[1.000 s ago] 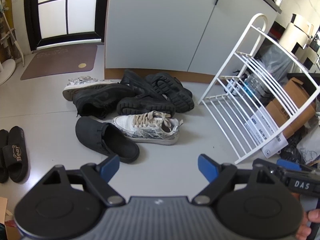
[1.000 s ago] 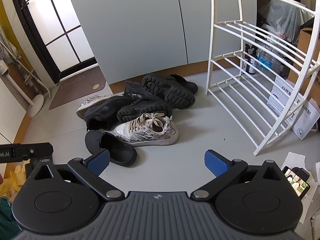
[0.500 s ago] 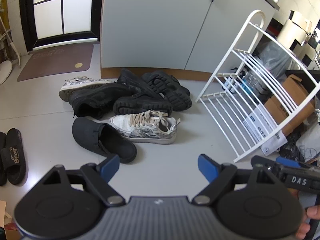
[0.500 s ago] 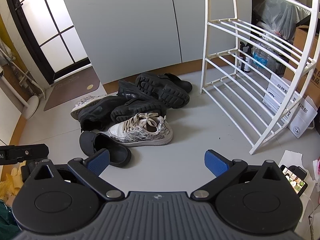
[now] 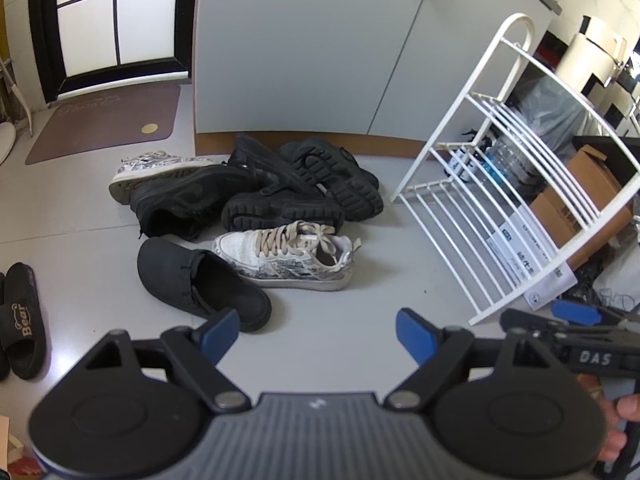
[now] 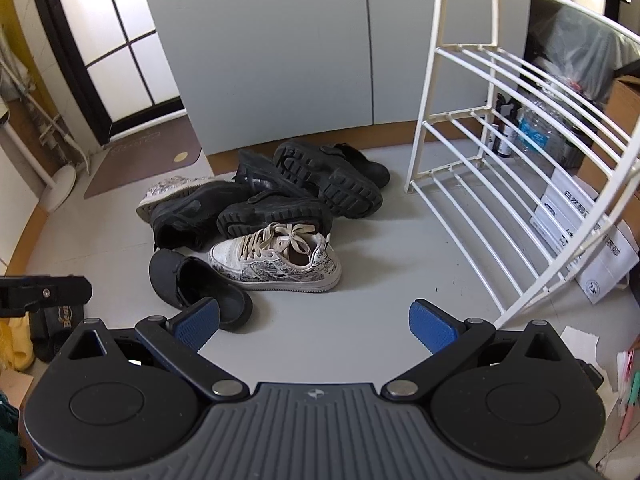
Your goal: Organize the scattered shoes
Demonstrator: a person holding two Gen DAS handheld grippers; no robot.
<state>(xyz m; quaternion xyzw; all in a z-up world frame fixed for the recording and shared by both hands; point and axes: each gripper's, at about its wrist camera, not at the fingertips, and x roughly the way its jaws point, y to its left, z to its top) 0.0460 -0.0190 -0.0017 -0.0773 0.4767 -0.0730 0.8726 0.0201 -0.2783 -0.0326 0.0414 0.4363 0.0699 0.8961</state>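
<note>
Both claws we hold stand wide with nothing between the fingers. From the left wrist, our left gripper (image 5: 318,330) hovers over bare grey floor (image 5: 360,288), and that open strip runs from its blue pads (image 5: 414,334) up to the shoe pile (image 5: 248,208). Nearest us lies a black slip-on (image 5: 200,284), touching the white sneaker (image 5: 286,256) beside it; behind them black boots (image 5: 280,204) are heaped on one another against the cabinet (image 5: 304,48), so we cannot tell how many there are. A second patterned sneaker (image 5: 152,168) shows only partly behind the heap. At the left edge a black slide (image 5: 22,316) is cut off. The white rack (image 5: 508,184) stands well apart to the right, its shelves bare, with boxes (image 5: 580,200) behind it. From the right wrist, our right gripper (image 6: 316,324) hangs over the same bare floor, the slip-on's heel just beside its left pad (image 6: 198,322). The rack's near foot sits close by the right pad (image 6: 434,326), and its upper rails run out of view.
</note>
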